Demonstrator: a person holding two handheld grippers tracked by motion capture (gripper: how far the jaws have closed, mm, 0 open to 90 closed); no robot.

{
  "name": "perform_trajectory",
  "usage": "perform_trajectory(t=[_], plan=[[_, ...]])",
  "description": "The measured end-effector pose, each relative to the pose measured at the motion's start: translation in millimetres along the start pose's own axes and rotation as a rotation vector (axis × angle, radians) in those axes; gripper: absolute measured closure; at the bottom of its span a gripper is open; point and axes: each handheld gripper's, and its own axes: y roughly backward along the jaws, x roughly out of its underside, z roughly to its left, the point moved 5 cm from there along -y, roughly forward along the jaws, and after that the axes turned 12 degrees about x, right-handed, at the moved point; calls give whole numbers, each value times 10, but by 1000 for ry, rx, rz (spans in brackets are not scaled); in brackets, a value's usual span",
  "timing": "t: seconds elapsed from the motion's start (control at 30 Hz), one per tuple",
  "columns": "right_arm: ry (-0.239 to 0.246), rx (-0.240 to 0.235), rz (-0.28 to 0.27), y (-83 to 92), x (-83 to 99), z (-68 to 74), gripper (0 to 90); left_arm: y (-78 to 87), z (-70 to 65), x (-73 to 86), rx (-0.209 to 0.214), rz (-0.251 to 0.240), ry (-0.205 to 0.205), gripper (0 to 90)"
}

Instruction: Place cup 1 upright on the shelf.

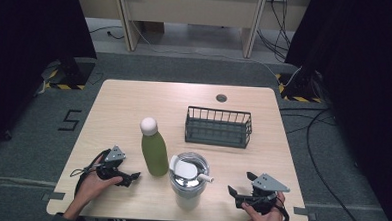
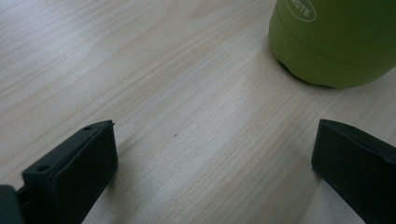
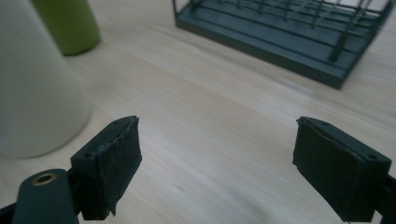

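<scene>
pale wood grain runs across the table (image 1: 129,102), which stands on grey carpet in a dark-curtained room. the right gripper (image 1: 241,195) lies low near the table's front right corner, held in a hand (image 1: 264,218); in the right gripper view its jaws stand wide apart with bare wood between them, gripping nothing. the left gripper (image 1: 131,177) rests near the front left, its jaws also spread wide and empty in the left gripper view, pointing toward the base of the green bottle (image 1: 154,148). that bottle stands upright with a white cap, just left of a pale tumbler (image 1: 188,177) with a clear lid, which sits between the two grippers. farther back, a dark wire basket (image 1: 218,126) sits apart from both. beyond the table, a black-and-yellow striped marking (image 1: 65,86), cables (image 1: 322,146) and a light wooden bench (image 1: 188,10).
</scene>
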Motion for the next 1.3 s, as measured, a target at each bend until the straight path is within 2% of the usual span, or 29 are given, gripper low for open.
perform_trajectory(t=[0.03,0.1,0.27,0.3,0.33,0.37,0.4,0.43,0.47,0.5,0.6,0.63,0.73,0.93,1.03,1.17,1.3], plan=[[0,0,0,0,0,0,152,0,0,0,0,0,0,0],[15,-44,-35,64,-40,141,152,0,1,0,-1,0,1,0],[33,-94,-88,154,-123,319,152,0,1,0,-1,0,1,0],[42,-121,-112,180,-159,406,151,0,1,0,-1,0,1,0],[42,-121,-112,180,-159,406,151,0,1,0,-1,0,1,0],[51,-147,-125,197,-178,488,151,0,1,0,-1,0,1,0],[51,-147,-125,197,-178,488,151,0,1,0,-1,0,1,0],[59,-170,-137,202,-188,565,150,0,1,0,-1,0,1,0],[59,-170,-137,202,-188,565,150,0,1,0,-1,0,1,0],[63,-195,-147,199,-196,628,149,0,1,0,-1,0,1,0],[61,-215,-157,186,-205,685,149,0,1,0,-1,0,1,0],[60,-230,-161,170,-211,742,149,0,1,0,-1,0,1,0],[83,-242,-178,158,-227,816,149,0,1,0,-1,0,1,0],[76,-260,-203,131,-240,888,149,0,1,0,-1,0,1,0],[101,-263,-211,89,-239,936,152,0,1,0,-1,0,1,0],[93,-275,-222,44,-242,992,152,0,1,0,-1,0,1,0],[110,-280,-239,-1,-253,1037,152,0,1,0,-1,0,1,0]])
